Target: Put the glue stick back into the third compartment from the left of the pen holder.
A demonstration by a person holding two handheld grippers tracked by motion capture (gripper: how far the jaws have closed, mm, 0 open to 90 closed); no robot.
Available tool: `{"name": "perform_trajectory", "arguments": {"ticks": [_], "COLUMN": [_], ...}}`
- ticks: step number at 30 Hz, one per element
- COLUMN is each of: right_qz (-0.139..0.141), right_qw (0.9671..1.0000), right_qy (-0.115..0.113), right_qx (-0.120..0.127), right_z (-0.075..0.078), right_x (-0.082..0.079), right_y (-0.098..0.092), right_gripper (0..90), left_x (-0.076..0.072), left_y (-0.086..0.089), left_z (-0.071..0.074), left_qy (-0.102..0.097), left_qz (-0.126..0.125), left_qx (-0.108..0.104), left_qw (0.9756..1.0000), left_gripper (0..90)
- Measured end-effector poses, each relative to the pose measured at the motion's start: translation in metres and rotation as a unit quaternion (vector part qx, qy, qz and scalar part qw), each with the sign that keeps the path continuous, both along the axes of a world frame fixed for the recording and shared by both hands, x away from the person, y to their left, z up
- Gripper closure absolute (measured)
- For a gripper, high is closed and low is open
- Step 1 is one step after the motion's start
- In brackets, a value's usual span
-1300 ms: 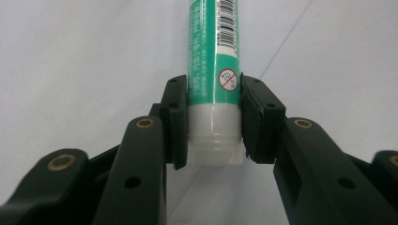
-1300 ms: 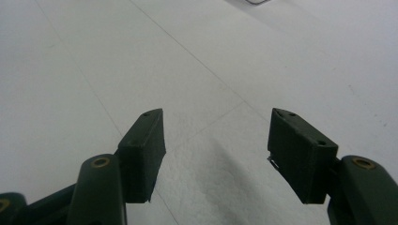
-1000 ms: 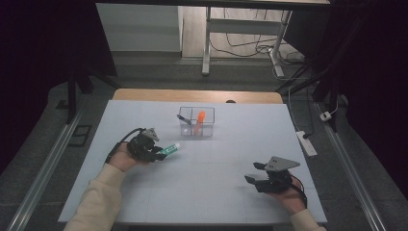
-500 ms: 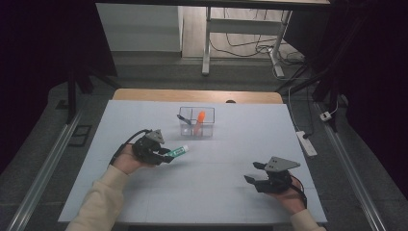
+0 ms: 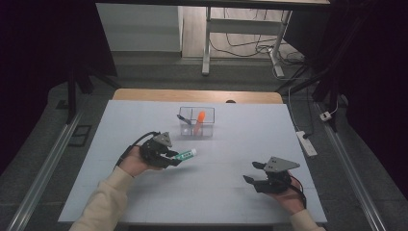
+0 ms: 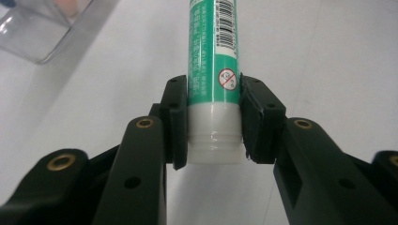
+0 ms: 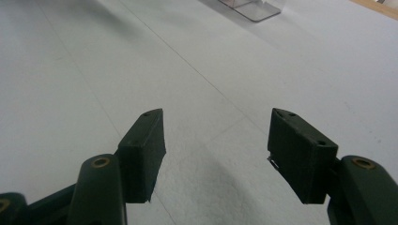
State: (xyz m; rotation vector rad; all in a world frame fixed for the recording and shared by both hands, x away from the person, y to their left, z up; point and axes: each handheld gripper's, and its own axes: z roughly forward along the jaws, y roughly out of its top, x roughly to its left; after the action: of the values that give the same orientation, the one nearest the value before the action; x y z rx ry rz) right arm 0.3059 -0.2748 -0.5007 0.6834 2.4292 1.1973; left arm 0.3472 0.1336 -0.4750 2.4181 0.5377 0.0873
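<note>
A green and white tube with a barcode label [image 6: 212,51] sits between the black pads of my left gripper [image 6: 213,123], which is shut on its white end. In the high view the tube [image 5: 185,155] sticks out to the right of the left gripper [image 5: 174,158], held just above the white table [image 5: 144,115]. A clear plastic box [image 5: 197,121] stands beyond it, holding an orange item [image 5: 199,118] and a dark item [image 5: 184,119]. My right gripper [image 5: 251,172] is at the front right, open, with only bare table between its jaws [image 7: 216,140].
The clear box's corner [image 6: 33,33] lies at the upper left of the left gripper view, and its edge [image 7: 251,9] lies far ahead in the right gripper view. A white power strip [image 5: 306,143] lies off the table's right side. A wooden strip [image 5: 197,96] runs along the far edge.
My left gripper has carried the tube to the right and slightly up, closer to the clear box. The right gripper has stayed where it was.
</note>
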Motion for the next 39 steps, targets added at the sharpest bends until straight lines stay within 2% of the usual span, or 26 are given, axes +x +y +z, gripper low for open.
{"name": "perform_trajectory", "arguments": {"ticks": [8, 14, 31, 39], "right_qz": [0.006, 0.023, 0.053, 0.069], "right_qw": [0.9999, 0.9996, 0.9984, 0.9975], "right_qy": [-0.006, -0.011, -0.016, -0.016], "right_qx": [0.006, 0.012, 0.011, 0.002], "right_z": [0.005, 0.009, 0.015, 0.018], "right_x": [-0.003, -0.006, -0.008, -0.006], "right_y": [0.007, 0.018, 0.044, 0.058], "right_gripper": [35.9, 35.8, 35.4, 35.4], "left_x": [-0.003, -0.005, -0.008, -0.009], "left_y": [-0.016, -0.029, -0.057, -0.067], "left_z": [0.001, 0.001, -0.003, -0.006], "left_qy": [-0.001, 0.0, 0.01, 0.014], "left_qz": [-0.018, -0.033, -0.05, -0.058], "left_qx": [0.003, 0.007, 0.014, 0.018], "left_qw": [0.9998, 0.9994, 0.9986, 0.9981], "left_gripper": [64.6, 64.5, 64.5, 64.5]}}
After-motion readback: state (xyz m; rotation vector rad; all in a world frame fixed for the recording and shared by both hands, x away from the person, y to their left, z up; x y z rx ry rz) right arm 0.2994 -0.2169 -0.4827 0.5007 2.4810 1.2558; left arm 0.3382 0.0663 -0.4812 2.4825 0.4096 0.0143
